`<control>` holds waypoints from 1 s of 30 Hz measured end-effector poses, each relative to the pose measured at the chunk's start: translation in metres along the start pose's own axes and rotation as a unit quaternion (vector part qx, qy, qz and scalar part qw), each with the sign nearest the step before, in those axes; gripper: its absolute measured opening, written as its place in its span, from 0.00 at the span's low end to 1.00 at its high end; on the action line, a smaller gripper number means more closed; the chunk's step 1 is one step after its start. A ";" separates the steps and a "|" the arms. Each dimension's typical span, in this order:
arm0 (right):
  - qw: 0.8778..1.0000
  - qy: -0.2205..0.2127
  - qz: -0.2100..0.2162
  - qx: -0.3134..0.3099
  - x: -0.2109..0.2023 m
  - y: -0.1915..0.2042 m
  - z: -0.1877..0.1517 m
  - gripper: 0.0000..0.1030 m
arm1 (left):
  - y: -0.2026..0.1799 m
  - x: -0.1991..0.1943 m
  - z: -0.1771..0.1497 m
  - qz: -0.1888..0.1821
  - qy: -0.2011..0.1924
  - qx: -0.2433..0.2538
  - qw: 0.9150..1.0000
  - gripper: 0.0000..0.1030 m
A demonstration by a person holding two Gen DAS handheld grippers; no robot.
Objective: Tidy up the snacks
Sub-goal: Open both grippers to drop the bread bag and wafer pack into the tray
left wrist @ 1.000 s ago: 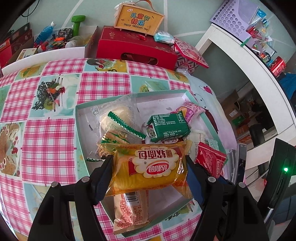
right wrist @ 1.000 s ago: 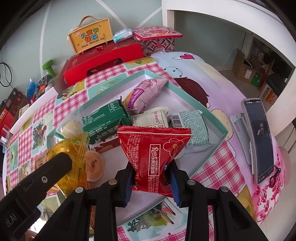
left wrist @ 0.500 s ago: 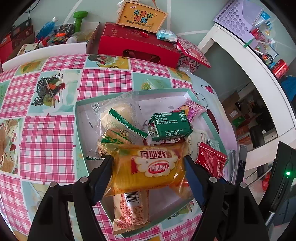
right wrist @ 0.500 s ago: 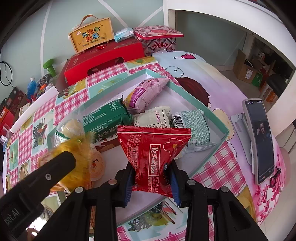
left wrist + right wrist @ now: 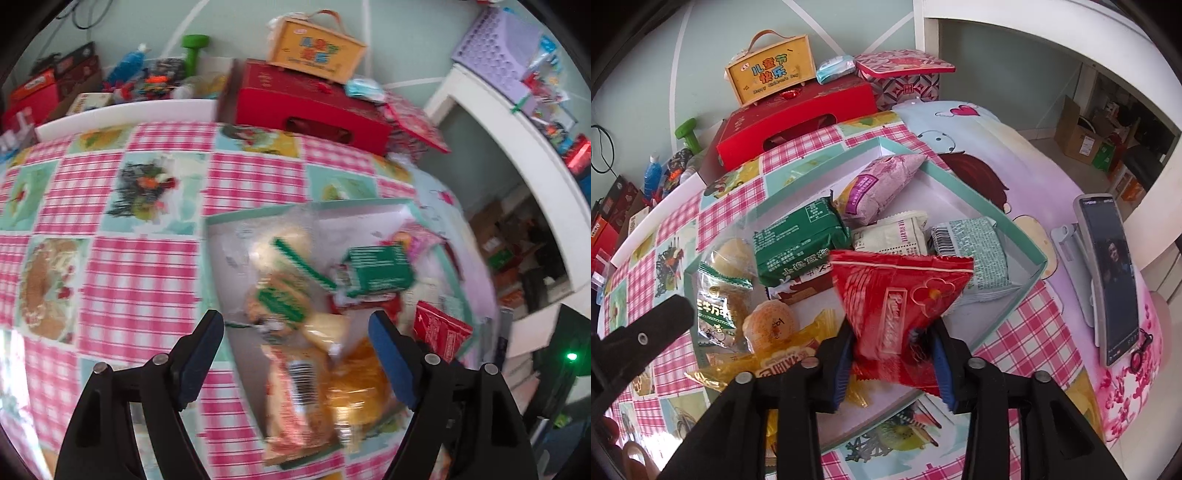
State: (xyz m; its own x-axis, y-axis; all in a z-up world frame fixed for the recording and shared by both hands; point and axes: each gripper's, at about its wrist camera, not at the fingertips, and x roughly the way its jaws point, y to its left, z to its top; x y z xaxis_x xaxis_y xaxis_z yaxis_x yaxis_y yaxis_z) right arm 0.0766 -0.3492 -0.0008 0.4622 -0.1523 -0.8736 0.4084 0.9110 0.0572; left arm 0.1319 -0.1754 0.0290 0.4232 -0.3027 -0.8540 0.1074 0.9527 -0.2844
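Observation:
A shallow teal-rimmed box [image 5: 964, 188] on the checked tablecloth holds several snack packets: a green one [image 5: 799, 240], a pink one [image 5: 877, 190], pale ones and a yellow bread packet [image 5: 779, 363]. My right gripper [image 5: 892, 363] is shut on a red Rose Kiss packet [image 5: 899, 306] above the box's near side. My left gripper [image 5: 297, 354] is open and empty, above the box's near left edge, with the yellow bread packet [image 5: 354, 380] lying in the box below it. The left wrist view is blurred. The left gripper's finger [image 5: 642, 334] shows at the left of the right wrist view.
A red gift box [image 5: 798, 122] with a yellow carry case [image 5: 772, 74] on it stands behind the teal box, beside a patterned tin [image 5: 905, 77]. A phone on a stand [image 5: 1110, 273] is at the table's right edge. A white shelf [image 5: 517, 140] is to the right.
My left gripper has opened and let go of the yellow bread packet, which now lies in the box. The left gripper has shifted left. The right gripper still holds the red packet.

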 end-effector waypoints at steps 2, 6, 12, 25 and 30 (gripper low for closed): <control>1.000 0.001 0.003 -0.002 0.001 0.000 0.000 0.59 | 0.006 0.001 0.000 0.031 0.003 -0.005 0.999 0.79; 1.000 -0.003 0.011 -0.007 0.001 0.003 0.000 0.71 | 0.022 0.004 0.000 0.086 0.010 -0.015 0.996 0.80; 1.000 -0.012 0.019 -0.020 0.000 0.009 0.000 0.92 | 0.039 0.008 -0.003 0.143 0.011 -0.017 0.990 0.96; 0.998 -0.033 0.031 -0.037 -0.006 0.018 0.000 1.00 | 0.050 0.015 -0.006 0.192 0.033 -0.006 0.981 0.97; 0.998 -0.034 0.028 -0.043 -0.010 0.019 -0.003 1.00 | 0.055 0.011 -0.009 0.204 0.032 -0.010 0.978 0.97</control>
State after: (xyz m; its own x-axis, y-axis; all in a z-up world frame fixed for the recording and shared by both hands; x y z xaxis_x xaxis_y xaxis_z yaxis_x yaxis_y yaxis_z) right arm 0.0775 -0.3291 0.0074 0.5366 -0.1225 -0.8349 0.3130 0.9477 0.0621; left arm 0.1346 -0.1263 -0.0001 0.3690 0.1017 -0.9238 -0.0769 0.9939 0.0787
